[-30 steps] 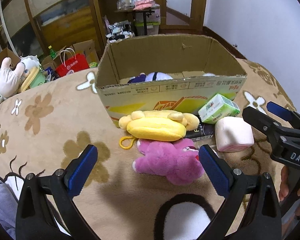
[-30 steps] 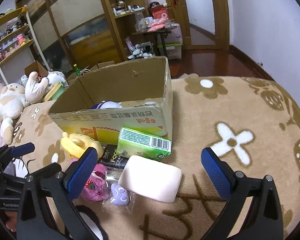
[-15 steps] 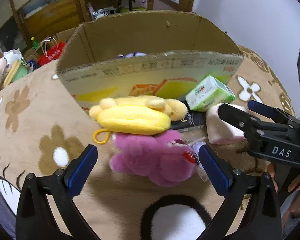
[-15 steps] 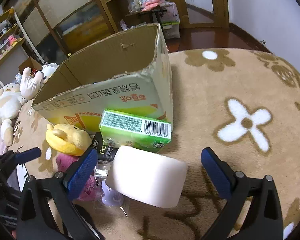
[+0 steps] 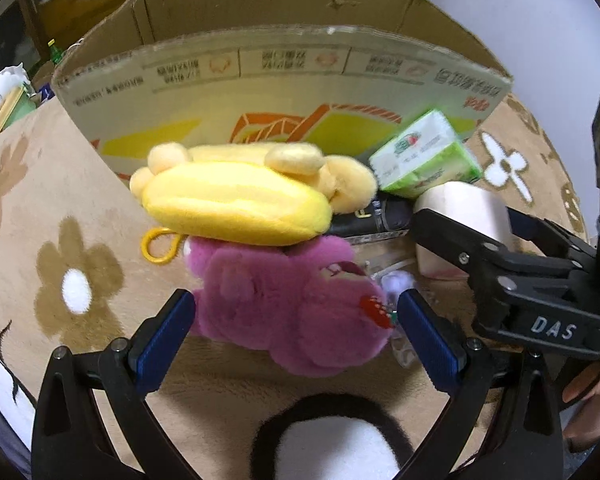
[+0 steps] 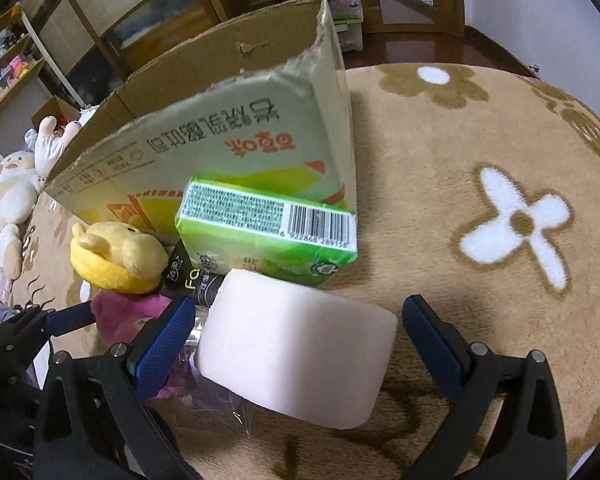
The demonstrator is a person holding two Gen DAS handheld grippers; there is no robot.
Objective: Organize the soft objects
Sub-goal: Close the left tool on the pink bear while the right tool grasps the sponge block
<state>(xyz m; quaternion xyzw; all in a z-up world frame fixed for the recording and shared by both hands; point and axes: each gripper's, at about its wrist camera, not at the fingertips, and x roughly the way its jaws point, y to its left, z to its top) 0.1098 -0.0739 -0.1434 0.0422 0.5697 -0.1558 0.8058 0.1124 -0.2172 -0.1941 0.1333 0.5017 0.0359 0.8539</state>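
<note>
A pink plush toy [image 5: 296, 312] lies on the tan flowered blanket [image 5: 40, 216], with a yellow plush bear [image 5: 240, 196] resting on its far side. My left gripper [image 5: 296, 336] is open, its blue pads on either side of the pink plush. A pale pink sponge block [image 6: 296, 356] lies to the right; my right gripper [image 6: 296, 344] is open around it. In the left wrist view the sponge [image 5: 464, 216] is partly hidden behind the right gripper [image 5: 484, 232]. An open cardboard box [image 5: 284, 80] stands just behind the toys.
A green tissue pack [image 6: 268, 232] leans on the box front above a black packet [image 6: 192, 284]. A small clear bag with a lilac item [image 5: 396, 284] lies between plush and sponge. Plush toys [image 6: 12, 192] and shelves [image 6: 4, 60] stand beyond the blanket's left edge.
Both grippers have moved forward and down. The left now brackets the pink plush, the right now brackets the sponge block. The objects have not moved.
</note>
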